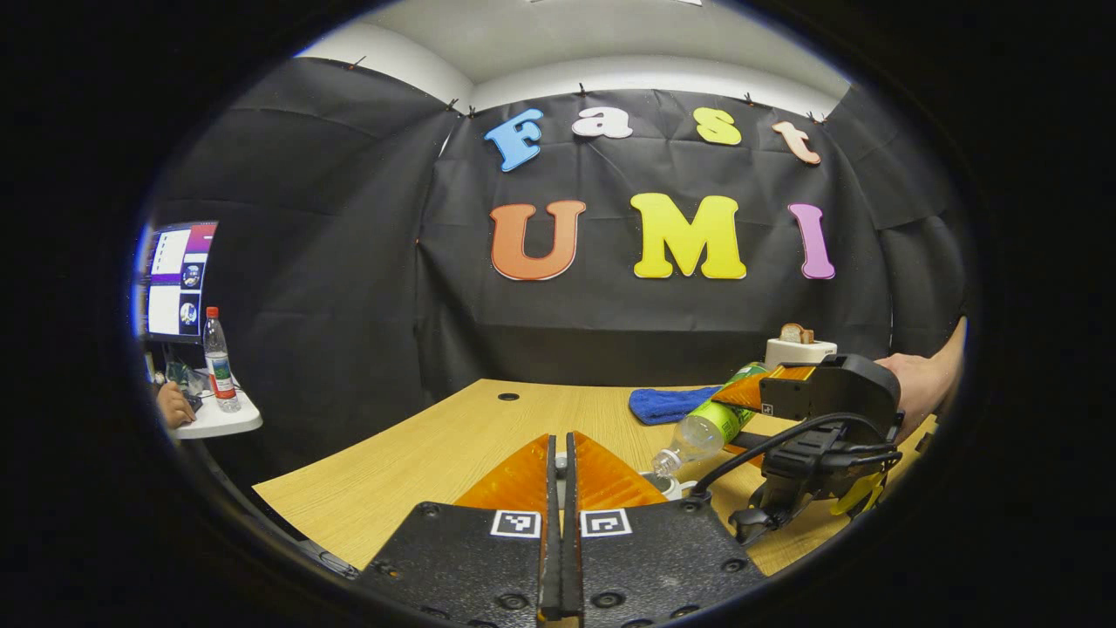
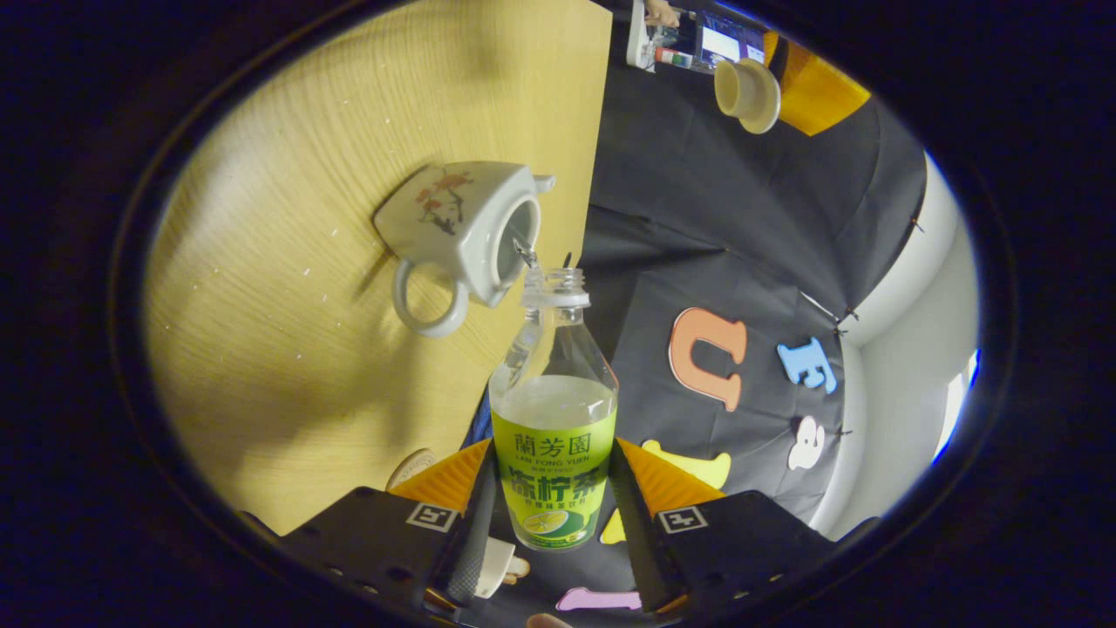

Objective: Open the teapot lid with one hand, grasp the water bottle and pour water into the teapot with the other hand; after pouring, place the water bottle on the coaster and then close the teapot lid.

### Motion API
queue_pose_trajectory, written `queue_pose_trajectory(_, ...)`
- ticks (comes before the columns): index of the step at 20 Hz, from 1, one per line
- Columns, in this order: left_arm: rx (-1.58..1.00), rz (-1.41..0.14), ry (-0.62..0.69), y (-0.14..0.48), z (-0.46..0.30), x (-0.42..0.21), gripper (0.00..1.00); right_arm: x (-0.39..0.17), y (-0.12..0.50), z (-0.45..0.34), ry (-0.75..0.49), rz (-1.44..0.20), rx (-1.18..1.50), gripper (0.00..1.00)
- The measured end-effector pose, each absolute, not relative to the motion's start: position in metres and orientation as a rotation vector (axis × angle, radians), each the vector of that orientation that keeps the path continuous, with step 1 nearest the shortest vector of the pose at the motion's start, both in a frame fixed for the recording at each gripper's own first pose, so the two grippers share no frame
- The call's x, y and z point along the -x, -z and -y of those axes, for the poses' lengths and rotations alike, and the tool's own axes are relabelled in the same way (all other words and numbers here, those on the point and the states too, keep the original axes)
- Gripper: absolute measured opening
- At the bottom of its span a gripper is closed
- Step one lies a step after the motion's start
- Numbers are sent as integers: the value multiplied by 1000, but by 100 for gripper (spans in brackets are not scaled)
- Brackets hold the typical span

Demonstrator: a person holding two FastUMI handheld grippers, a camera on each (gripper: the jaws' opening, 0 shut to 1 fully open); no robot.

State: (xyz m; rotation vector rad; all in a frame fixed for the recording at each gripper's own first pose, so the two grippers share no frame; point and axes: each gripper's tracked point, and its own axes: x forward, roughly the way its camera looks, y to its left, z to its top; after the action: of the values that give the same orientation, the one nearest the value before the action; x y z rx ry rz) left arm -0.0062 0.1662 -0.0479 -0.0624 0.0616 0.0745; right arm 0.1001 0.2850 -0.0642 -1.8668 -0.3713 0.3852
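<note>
We see little between the jaws of the left gripper [image 1: 562, 445] in its own view: they stand a slit apart, and only a pale sliver shows in the gap. The right gripper view settles it, for there the teapot lid [image 2: 747, 92] sits at the tip of an orange finger, held well away from the teapot [image 2: 462, 231]. The right gripper [image 2: 554, 453] has its jaws pressed on both sides of the water bottle [image 2: 554, 419] at the label. The bottle is tilted with its open mouth just at the teapot's opening, and a thin thread of water runs in. The teapot stands on the worktop [image 2: 288, 331], lidless; in the left gripper view it is nearly all hidden behind the jaws. A pale round disc [image 2: 410, 467] on the near side of the teapot may be the coaster; a finger cuts it off. Beyond the teapot lies a blue cloth [image 1: 667, 404], and a hand [image 1: 915, 384] grips the right gripper.
</note>
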Motion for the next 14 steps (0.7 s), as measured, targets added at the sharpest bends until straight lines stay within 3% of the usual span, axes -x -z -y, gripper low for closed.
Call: queue_pose_trajectory(14, 80, -62, -82, 49, -169, 7, 2, -100, 44, -284, -331, 488, 1986, 68)
